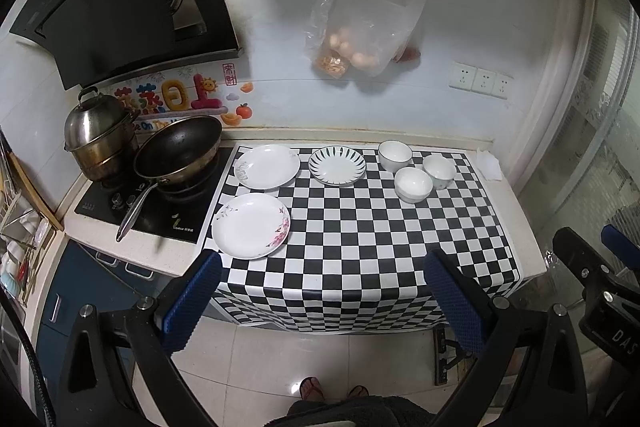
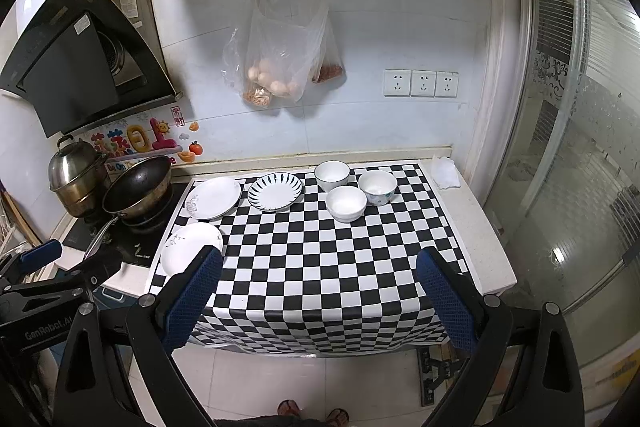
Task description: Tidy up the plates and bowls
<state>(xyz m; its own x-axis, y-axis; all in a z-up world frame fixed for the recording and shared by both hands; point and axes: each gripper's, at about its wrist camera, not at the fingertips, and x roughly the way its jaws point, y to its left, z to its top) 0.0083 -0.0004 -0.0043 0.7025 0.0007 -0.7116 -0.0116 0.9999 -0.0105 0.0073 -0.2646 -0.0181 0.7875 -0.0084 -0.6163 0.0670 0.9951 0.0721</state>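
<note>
Three plates lie on the checkered mat (image 1: 360, 227): a pink-flowered plate (image 1: 251, 225) at the near left, a white plate (image 1: 267, 167) behind it, and a dark-striped plate (image 1: 337, 165) at the back middle. Three white bowls (image 1: 413, 184) cluster at the back right; they also show in the right wrist view (image 2: 346, 203). My left gripper (image 1: 324, 301) is open and empty, held off the counter's front edge. My right gripper (image 2: 318, 301) is open and empty, also in front of the counter. The right finger partly hides the flowered plate (image 2: 186, 251).
A wok (image 1: 178, 151) and a steel steamer pot (image 1: 96, 135) sit on the cooktop at the left. Plastic bags (image 2: 276, 67) hang on the back wall. A crumpled white wrapper (image 2: 446, 173) lies at the counter's back right corner. A glass door (image 2: 580, 187) stands at the right.
</note>
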